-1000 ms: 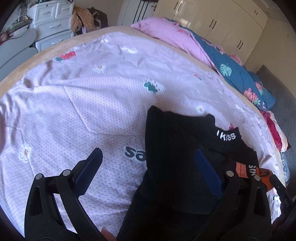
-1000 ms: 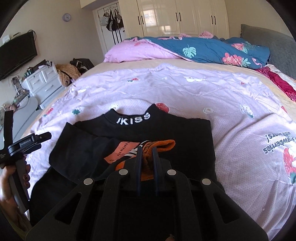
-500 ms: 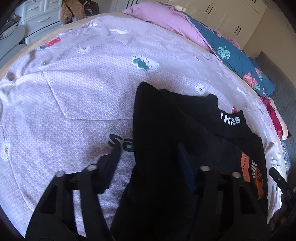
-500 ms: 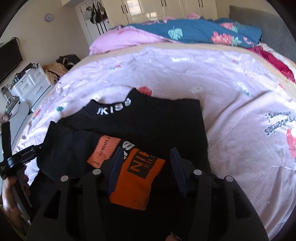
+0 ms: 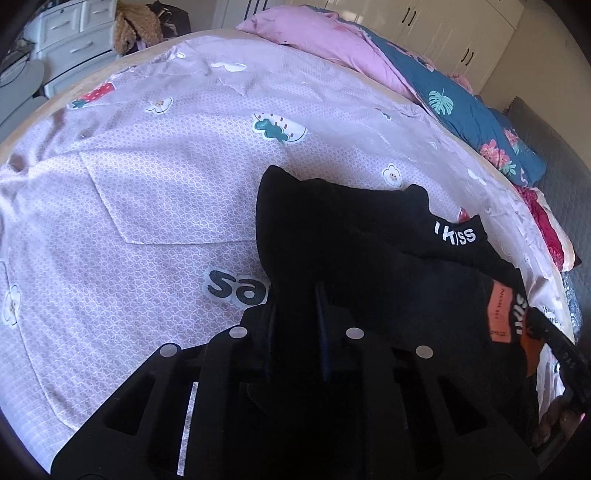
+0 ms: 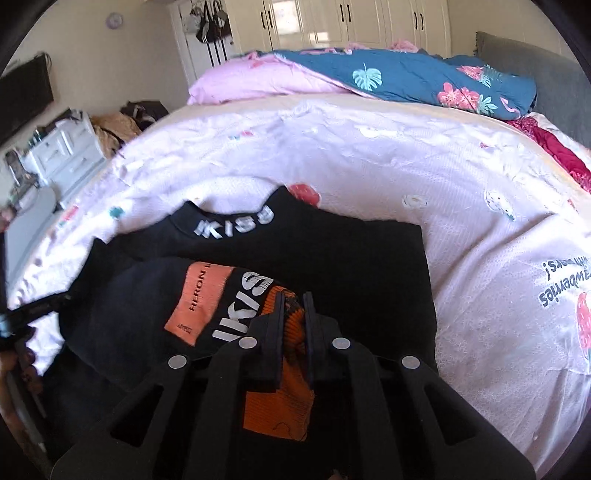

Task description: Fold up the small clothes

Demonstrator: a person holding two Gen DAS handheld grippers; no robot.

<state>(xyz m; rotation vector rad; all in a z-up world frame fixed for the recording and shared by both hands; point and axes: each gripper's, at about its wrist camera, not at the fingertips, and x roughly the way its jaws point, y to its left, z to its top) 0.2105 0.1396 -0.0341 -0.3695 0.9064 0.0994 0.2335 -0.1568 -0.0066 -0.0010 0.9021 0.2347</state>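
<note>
A black top (image 5: 332, 229) with a white-lettered collar (image 6: 236, 225) lies on the lilac bed cover (image 5: 147, 184), one sleeve folded across its front. That sleeve carries an orange patch (image 6: 199, 299) and ends in an orange cuff (image 6: 277, 402). My left gripper (image 5: 295, 291) is closing its jaws on the top's left edge, with black cloth bunched between the pads. My right gripper (image 6: 293, 299) is shut on the orange cuff. In the right wrist view the left gripper (image 6: 29, 314) and the hand holding it sit at the far left edge.
A pink quilt (image 6: 266, 81) and a blue floral quilt (image 6: 424, 77) are heaped at the far side of the bed. White drawers (image 5: 70, 26) stand off the bed's left, a grey headboard (image 6: 535, 62) at the right. The bed cover (image 6: 443, 184) stretches bare beyond the top.
The left jaws went from wide open to closed around the top's black edge. The right jaws opened, dropped the cuff, then closed on it again. Both grippers sank slightly towards the bed.
</note>
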